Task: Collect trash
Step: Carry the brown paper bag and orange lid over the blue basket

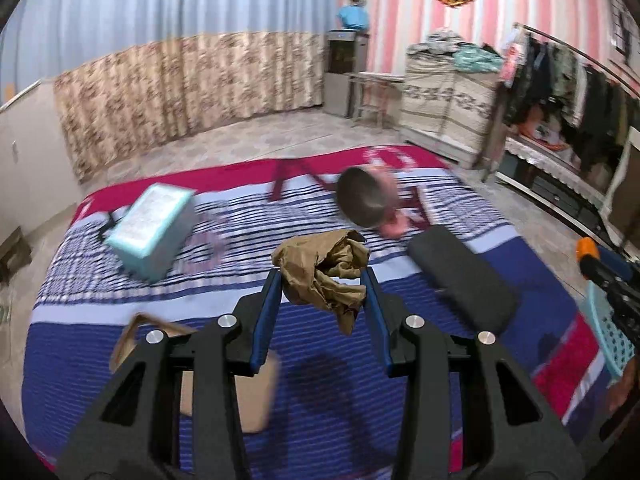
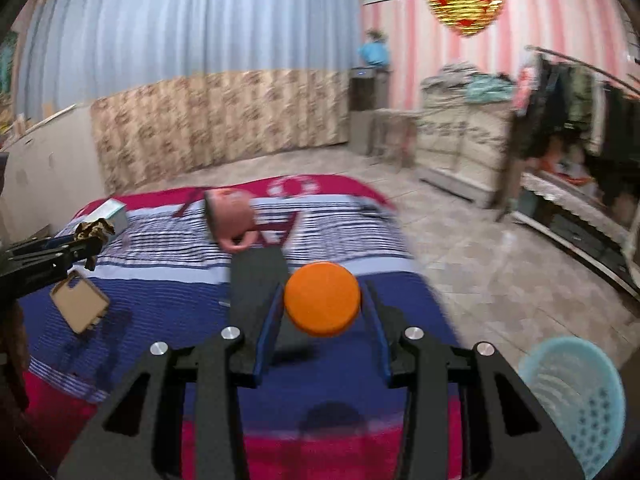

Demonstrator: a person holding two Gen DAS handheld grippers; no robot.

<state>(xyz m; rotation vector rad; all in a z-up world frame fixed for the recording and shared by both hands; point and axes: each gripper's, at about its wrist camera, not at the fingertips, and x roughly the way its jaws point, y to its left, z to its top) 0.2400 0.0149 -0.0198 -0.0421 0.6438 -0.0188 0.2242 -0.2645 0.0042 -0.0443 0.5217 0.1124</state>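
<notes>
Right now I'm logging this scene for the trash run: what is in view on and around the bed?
Crumpled brown paper wad: one, brown, clamped in left jaws.
Round orange lid: one, orange, clamped in right jaws.
Flat brown cardboard piece: one, tan, on bed, near left.
Teal rectangular box: one, teal, on bed, far left.
Pink mug: one, pink, lying sideways mid-bed.
Long black case: one, black, on bed, right.
Light blue perforated basket: one, beside bed, right.
Striped bedspread: one, blue, white, magenta.
Left gripper: shut.
Right gripper: shut.

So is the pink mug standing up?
No, the pink mug lies tipped on its side on the striped blanket, its opening facing sideways.
</notes>
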